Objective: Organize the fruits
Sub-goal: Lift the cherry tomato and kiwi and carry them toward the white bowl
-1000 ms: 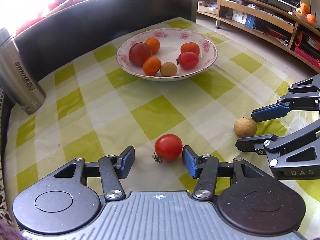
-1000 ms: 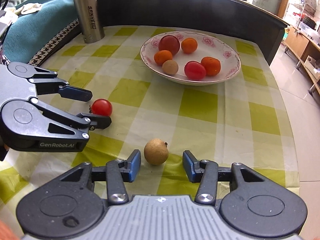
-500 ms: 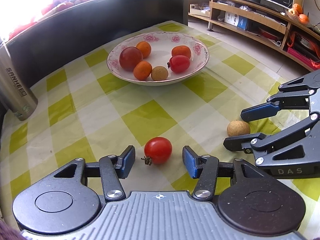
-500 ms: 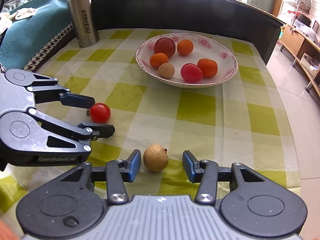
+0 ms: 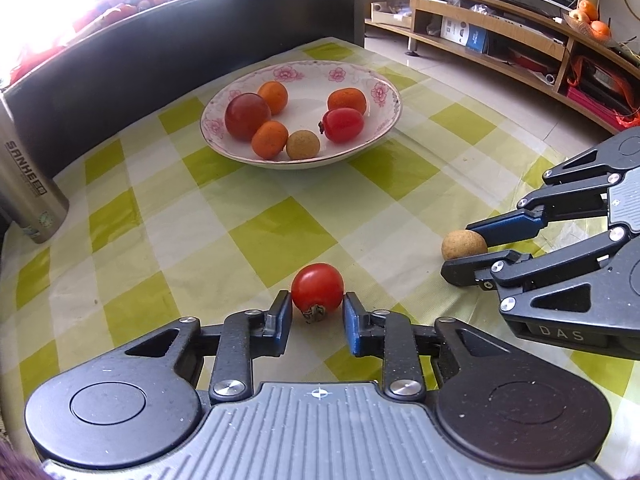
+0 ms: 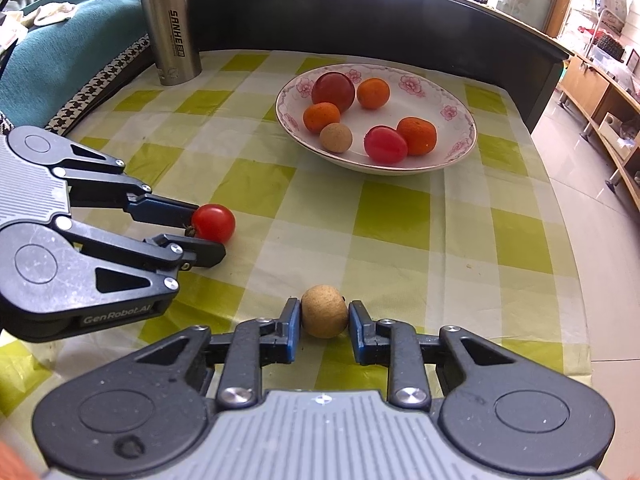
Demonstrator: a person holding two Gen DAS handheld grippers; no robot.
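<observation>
The tomato (image 5: 317, 286) sits on the tabletop (image 5: 256, 236) near its front edge, clenched between the left hand-held gripper's (image 5: 317, 312) fingers. Beside it, the brown fruit (image 6: 324, 311) is likewise grasped by the right hand-held gripper (image 6: 325, 322). The bowl (image 6: 460, 120) holds six fruits toward the far edge; a flask (image 6: 170, 24) stands at the far left corner.
</observation>
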